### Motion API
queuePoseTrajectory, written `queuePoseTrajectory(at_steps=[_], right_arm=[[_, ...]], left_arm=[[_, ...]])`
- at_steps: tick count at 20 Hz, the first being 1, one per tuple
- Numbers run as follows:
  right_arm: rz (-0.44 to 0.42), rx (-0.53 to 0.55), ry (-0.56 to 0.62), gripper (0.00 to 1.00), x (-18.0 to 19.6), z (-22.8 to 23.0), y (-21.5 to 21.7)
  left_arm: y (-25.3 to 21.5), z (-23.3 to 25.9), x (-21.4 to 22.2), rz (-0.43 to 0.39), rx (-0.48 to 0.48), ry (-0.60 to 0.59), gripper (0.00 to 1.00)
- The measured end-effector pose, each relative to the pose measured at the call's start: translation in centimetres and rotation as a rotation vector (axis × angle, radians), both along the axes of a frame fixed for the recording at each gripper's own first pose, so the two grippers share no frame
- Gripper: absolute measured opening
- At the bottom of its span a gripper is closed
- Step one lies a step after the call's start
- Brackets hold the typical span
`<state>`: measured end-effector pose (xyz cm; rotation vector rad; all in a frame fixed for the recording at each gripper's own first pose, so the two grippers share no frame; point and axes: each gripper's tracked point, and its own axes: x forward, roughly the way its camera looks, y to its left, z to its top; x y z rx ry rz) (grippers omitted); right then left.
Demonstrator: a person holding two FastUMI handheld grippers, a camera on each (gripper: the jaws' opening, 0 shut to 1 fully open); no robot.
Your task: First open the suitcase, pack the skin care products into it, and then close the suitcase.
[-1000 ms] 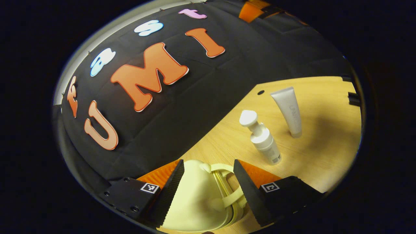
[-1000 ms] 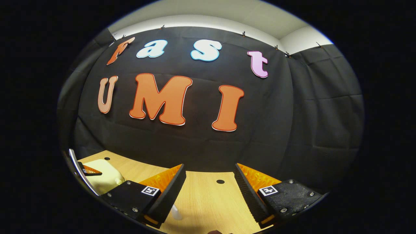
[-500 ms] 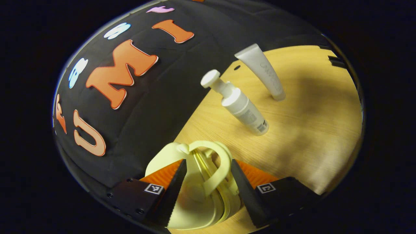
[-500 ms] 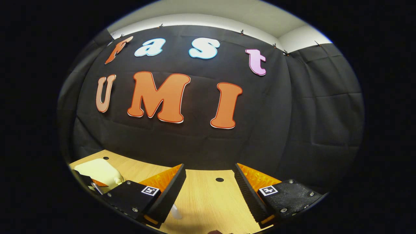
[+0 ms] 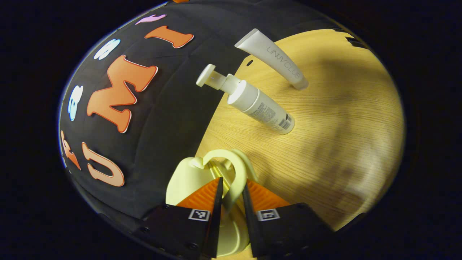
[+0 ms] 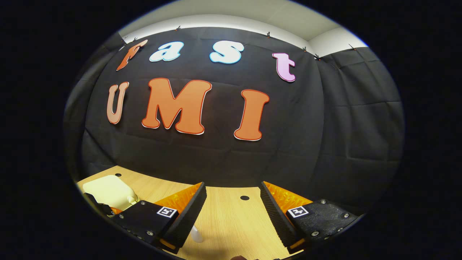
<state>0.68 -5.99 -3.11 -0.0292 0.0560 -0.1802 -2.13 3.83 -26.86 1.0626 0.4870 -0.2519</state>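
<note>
While wooden table (image 5: 325, 144) meets black cloth wall | left tool (image 5: 231, 202) pinches suitcase handle (image 5: 238, 177) | right tool (image 6: 231, 206) spread

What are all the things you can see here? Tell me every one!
Pale yellow plastic suitcase: one, pale yellow, on the table by the booth's black wall, its looped handle between the left gripper's fingers.
White pump bottle: one, white, on the table beyond the suitcase.
Grey-white squeeze tube: one, grey-white, standing on its cap past the pump bottle.
Light wooden table: one, light wood, under everything.
Black cloth wall: one, black, behind the table.
Left hand-held gripper: one, fingers nearly closed around the suitcase handle.
Right hand-held gripper: one, fingers wide apart over bare table, holding nothing.
</note>
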Motion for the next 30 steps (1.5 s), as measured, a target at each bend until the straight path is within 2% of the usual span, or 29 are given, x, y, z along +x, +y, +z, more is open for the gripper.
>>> queuePoseTrajectory(at_steps=[1, 5, 14, 17, 19, 25, 30], right_arm=[[0.001, 0.001, 0.002, 0.96, 0.0, -0.1, 0.1], [0.018, 0.013, 0.008, 0.96, 0.1, -0.4, 1.0], [0.07, 0.016, 0.023, 0.96, 0.8, -0.8, 3.7], [0.083, 0.007, 0.027, 0.96, 1.1, -0.7, 4.8], [0.095, 0.0, 0.026, 0.96, 1.2, -0.5, 5.7], [0.115, -0.016, 0.027, 0.96, 1.7, 0.0, 7.9], [0.12, -0.024, 0.035, 0.96, 2.0, 0.3, 9.6]], left_arm=[[0.0, 0.6, -0.8, 0.009, -0.012, 0.006, 0.18], [0.3, 2.7, -0.2, 0.054, -0.114, -0.006, 0.17], [5.2, 12.5, 0.6, 0.196, -0.335, -0.137, 0.13], [8.5, 15.2, 1.1, 0.284, -0.487, -0.144, 0.12], [11.3, 17.4, 1.4, 0.344, -0.554, -0.182, 0.13], [20.7, 21.6, 1.6, 0.439, -0.595, -0.282, 0.14], [28.2, 22.1, 1.6, 0.526, -0.636, -0.317, 0.16]])
